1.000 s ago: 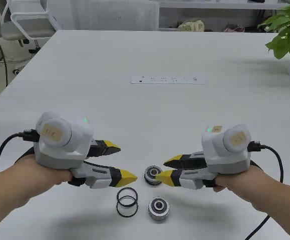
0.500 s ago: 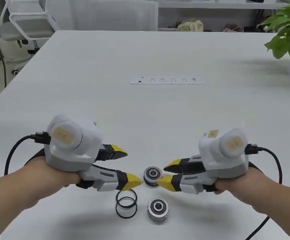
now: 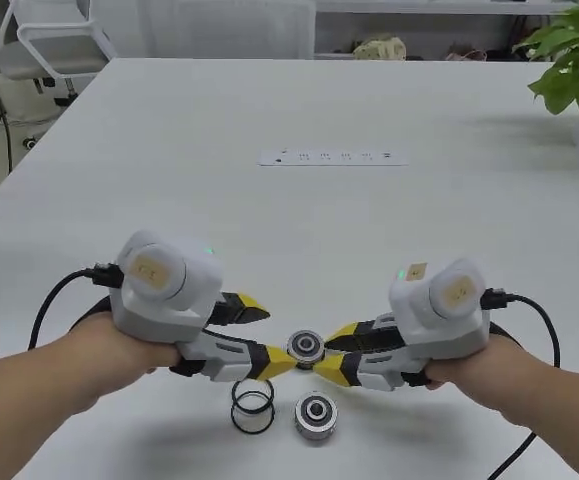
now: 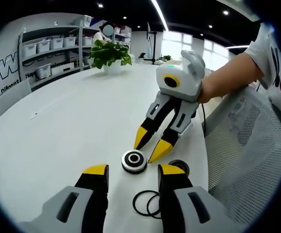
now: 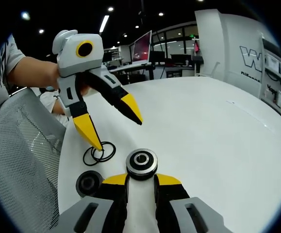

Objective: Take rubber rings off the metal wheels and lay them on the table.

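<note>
A metal wheel (image 3: 305, 346) with a black rubber rim lies on the white table (image 3: 299, 230), between both grippers. My left gripper (image 3: 272, 338) is open, its lower yellow tip almost at the wheel's left side. In the left gripper view the wheel (image 4: 134, 161) sits just ahead of the gap between the jaws. My right gripper (image 3: 331, 350) is open a little, its tips close against the wheel (image 5: 141, 162). A second wheel (image 3: 316, 415) lies nearer me. Two loose black rubber rings (image 3: 253, 408) overlap on the table beside it.
A white power strip (image 3: 334, 157) lies flat at mid-table. A potted plant (image 3: 574, 60) stands at the far right corner and a chair (image 3: 49, 50) beyond the far left edge. A mesh chair back (image 4: 247, 145) is close behind the near edge.
Both grippers have closed in on the wheel from either side. The left gripper has travelled further, to the right. Wheels and rings have stayed put.
</note>
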Action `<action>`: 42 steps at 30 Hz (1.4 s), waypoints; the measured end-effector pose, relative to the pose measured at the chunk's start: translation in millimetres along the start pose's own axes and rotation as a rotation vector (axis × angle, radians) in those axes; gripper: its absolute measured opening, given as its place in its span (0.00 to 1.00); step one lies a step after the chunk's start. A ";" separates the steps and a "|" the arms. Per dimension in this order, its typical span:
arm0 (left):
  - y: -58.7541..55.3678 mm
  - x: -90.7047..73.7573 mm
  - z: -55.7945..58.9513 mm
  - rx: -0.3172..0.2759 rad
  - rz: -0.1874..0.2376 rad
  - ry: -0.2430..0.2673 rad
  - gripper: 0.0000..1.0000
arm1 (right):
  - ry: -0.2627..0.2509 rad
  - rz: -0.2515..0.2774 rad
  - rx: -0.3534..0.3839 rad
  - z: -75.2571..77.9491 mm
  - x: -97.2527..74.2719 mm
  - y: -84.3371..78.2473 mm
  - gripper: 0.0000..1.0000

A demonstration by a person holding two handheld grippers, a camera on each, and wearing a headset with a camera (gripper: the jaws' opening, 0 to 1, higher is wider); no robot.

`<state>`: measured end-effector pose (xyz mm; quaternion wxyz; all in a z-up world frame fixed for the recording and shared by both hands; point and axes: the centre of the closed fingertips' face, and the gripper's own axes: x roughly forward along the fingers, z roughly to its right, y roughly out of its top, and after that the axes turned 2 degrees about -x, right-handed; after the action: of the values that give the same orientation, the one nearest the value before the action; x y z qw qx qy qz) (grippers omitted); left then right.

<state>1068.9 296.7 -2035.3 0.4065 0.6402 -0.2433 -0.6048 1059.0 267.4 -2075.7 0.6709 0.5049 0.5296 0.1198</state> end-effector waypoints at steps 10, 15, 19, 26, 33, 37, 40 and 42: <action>-1.1 10.4 2.1 0.004 -0.013 -0.015 0.32 | -0.005 0.002 0.008 2.0 -0.2 -0.5 0.16; -1.7 12.9 2.8 0.004 -0.019 -0.019 0.31 | -0.005 0.001 0.010 2.2 -0.2 -0.8 0.15; -2.6 15.7 3.8 0.005 -0.023 -0.025 0.30 | -0.006 -0.003 0.010 2.5 0.1 -2.4 0.14; -1.4 19.3 5.3 0.009 -0.024 -0.031 0.26 | -0.003 -0.003 0.006 1.9 0.5 -2.4 0.13; -0.9 24.4 7.8 0.018 -0.031 -0.042 0.24 | -0.002 -0.002 0.004 1.8 0.4 -2.6 0.13; -0.3 26.3 8.0 0.019 -0.034 -0.045 0.22 | -0.002 -0.002 0.003 1.7 0.5 -2.7 0.13; -1.6 27.9 8.0 0.018 -0.039 -0.046 0.21 | -0.002 -0.002 0.003 1.4 0.3 -2.5 0.13; -3.5 28.5 7.9 0.020 -0.046 -0.047 0.20 | -0.002 -0.002 0.003 1.4 0.3 -2.5 0.13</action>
<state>1064.9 273.9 -2054.1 0.3801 0.6354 -0.2440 -0.6263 1059.4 265.6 -2078.0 0.6708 0.5058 0.5295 0.1176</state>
